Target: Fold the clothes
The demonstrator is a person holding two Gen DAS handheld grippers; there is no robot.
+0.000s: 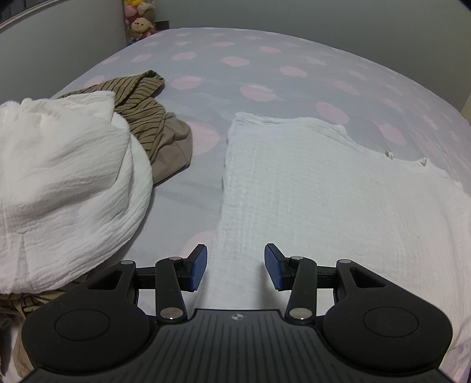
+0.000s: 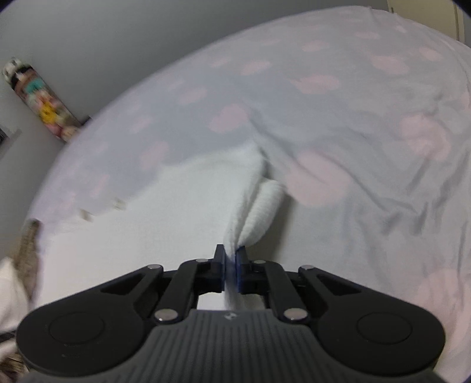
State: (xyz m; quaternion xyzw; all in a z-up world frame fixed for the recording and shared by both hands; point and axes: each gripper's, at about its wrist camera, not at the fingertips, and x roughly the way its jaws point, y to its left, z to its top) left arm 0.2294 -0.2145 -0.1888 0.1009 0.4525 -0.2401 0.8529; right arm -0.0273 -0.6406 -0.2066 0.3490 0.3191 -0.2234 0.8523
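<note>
A white crinkled garment [image 1: 309, 182] lies spread flat on the bed, its left side folded over in a straight edge. My left gripper [image 1: 235, 265] is open and empty, hovering over the garment's near left part. In the right wrist view the same white garment [image 2: 147, 224] lies flat, and my right gripper [image 2: 231, 259] is shut on a bunched-up edge of it [image 2: 262, 206], lifting that fold off the sheet.
The bed has a grey-lilac sheet with pink spots [image 1: 265, 67]. A pile of other clothes sits at the left: a white crumpled piece [image 1: 64, 182] over a brown striped one [image 1: 147, 109]. Stuffed toys [image 1: 139, 20] stand by the wall behind the bed.
</note>
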